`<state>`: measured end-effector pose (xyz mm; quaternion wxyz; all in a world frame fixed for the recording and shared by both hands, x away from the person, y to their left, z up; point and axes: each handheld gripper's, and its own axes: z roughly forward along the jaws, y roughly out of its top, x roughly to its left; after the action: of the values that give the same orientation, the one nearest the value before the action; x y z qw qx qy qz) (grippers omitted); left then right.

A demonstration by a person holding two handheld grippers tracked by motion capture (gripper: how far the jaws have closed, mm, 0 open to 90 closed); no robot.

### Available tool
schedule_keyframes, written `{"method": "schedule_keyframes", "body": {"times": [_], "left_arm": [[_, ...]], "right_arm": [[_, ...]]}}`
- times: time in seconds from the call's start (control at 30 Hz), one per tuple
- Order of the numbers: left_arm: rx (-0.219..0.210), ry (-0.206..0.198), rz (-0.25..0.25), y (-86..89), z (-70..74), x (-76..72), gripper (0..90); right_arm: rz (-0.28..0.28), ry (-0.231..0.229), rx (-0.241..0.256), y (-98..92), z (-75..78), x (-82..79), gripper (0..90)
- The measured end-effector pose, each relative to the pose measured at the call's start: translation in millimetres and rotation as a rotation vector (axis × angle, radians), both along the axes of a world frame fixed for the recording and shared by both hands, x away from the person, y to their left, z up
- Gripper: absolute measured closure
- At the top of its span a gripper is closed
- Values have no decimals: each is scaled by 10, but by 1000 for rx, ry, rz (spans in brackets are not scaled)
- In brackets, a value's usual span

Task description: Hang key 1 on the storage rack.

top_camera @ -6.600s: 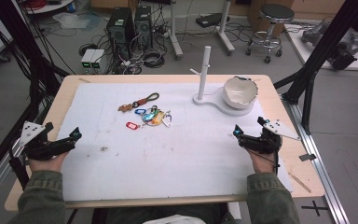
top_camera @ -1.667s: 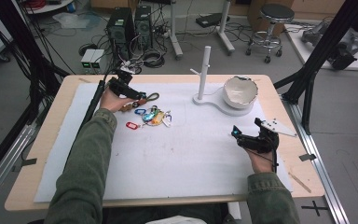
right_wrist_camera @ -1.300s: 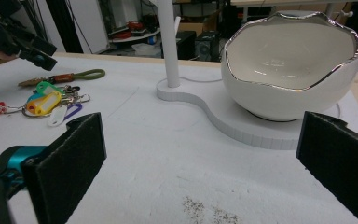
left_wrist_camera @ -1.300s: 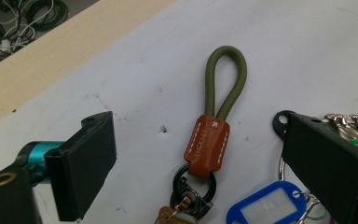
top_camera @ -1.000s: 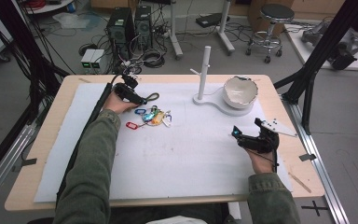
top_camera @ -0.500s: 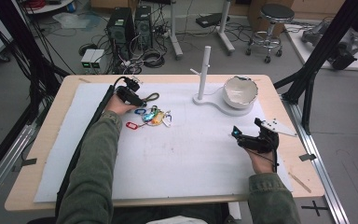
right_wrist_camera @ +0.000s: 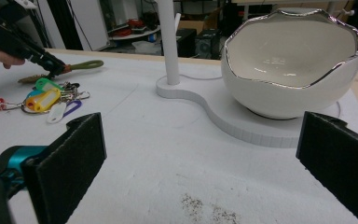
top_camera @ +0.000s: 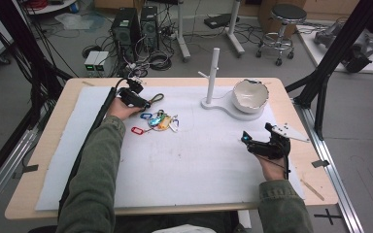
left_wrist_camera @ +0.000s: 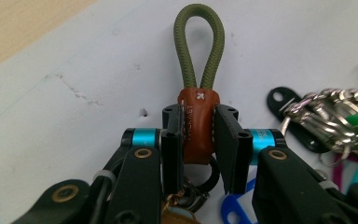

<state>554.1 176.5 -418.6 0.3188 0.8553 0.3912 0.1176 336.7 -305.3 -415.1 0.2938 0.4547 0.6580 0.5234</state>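
We note L gripper [left_wrist_camera: 199, 135], upper left on table, clamped on keychain's brown leather tab [left_wrist_camera: 198, 123], prob. to lift it; R gripper [right_wrist_camera: 200, 158] rests wide open, lower right.

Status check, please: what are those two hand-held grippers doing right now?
Left hand-held gripper shut on brown leather tab of keychain. Right hand-held gripper open, idle. Tagged keys alongside, nothing blocking.

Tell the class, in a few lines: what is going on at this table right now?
A person works two hand-held grippers. The left gripper has its jaws shut on the brown leather sleeve of a green cord keychain, beside a bunch of coloured key tags. The right gripper rests open on the white mat, facing the egg-shaped bowl.
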Motion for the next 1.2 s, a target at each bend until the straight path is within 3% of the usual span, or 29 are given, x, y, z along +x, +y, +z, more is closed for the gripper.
{"method": "schedule_keyframes", "body": {"times": [0.13,0.3,0.43,0.87,1.2], "left_arm": [[-25,6,25,50,100,-20,730],[-85,-3,32,70,276,-88,730],[-84,-29,23,49,416,-164,730],[-89,-60,25,94,692,-309,729],[-143,-90,13,88,937,-402,729]], "right_arm": [[-1,-3,2,-1,1,-1,5],[0,-5,0,0,4,-5,5],[-4,-3,3,4,7,-14,5],[-5,-1,4,9,7,-14,5],[-2,-4,4,9,9,-19,5]]}}
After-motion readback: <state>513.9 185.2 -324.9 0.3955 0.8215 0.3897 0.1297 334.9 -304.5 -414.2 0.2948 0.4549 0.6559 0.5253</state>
